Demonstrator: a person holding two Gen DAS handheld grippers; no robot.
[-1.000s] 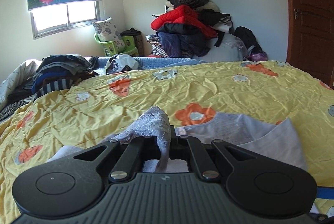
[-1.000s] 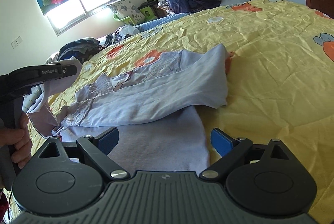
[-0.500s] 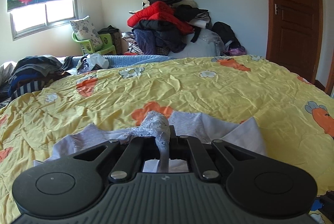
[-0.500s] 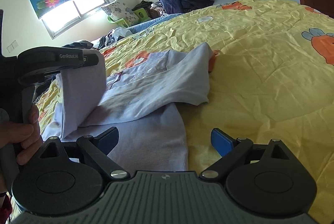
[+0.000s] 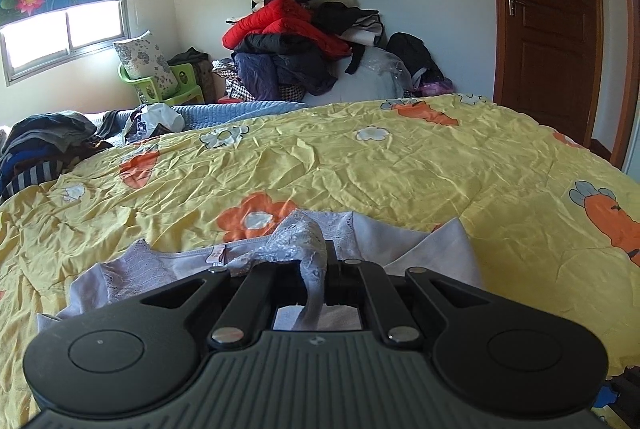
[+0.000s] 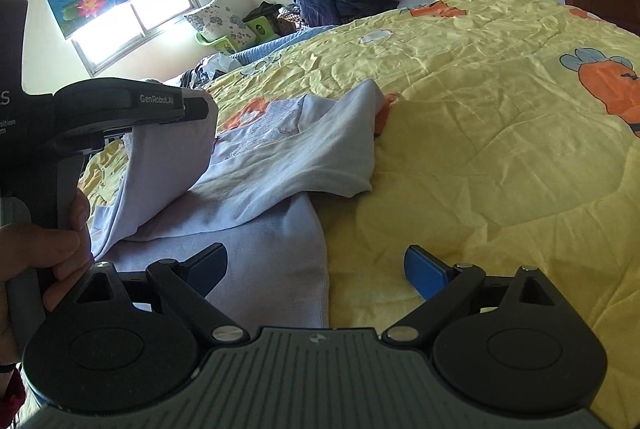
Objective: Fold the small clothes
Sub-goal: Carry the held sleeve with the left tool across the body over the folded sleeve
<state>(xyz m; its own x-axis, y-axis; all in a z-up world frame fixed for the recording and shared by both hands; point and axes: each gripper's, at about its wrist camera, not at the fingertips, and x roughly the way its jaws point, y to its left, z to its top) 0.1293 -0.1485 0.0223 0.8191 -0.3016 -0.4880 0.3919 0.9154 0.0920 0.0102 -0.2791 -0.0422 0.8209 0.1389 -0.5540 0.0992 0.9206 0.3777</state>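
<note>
A pale lilac top (image 6: 276, 173) with lace trim lies on the yellow bedspread (image 6: 480, 133). My left gripper (image 5: 320, 261) is shut on the top's lacy edge (image 5: 300, 241), which bunches up between its fingers. In the right wrist view the left gripper (image 6: 200, 109) holds that side lifted, the cloth hanging from it in a fold over the garment's body. My right gripper (image 6: 316, 269) stands open low over the bed, its blue pads (image 6: 424, 269) wide apart. The garment's lower hem (image 6: 312, 269) lies between them, untouched.
A heap of red and dark clothes (image 5: 296, 41) is piled against the far wall. Folded dark clothes (image 5: 44, 145) sit at the bed's left edge. A green basket (image 5: 160, 85) with a pillow stands under the window. A brown door (image 5: 552, 21) is at the right.
My left gripper has carried the lacy edge to the right, over the garment's body. The lifted fold now hangs further across. The right gripper has stayed put and open.
</note>
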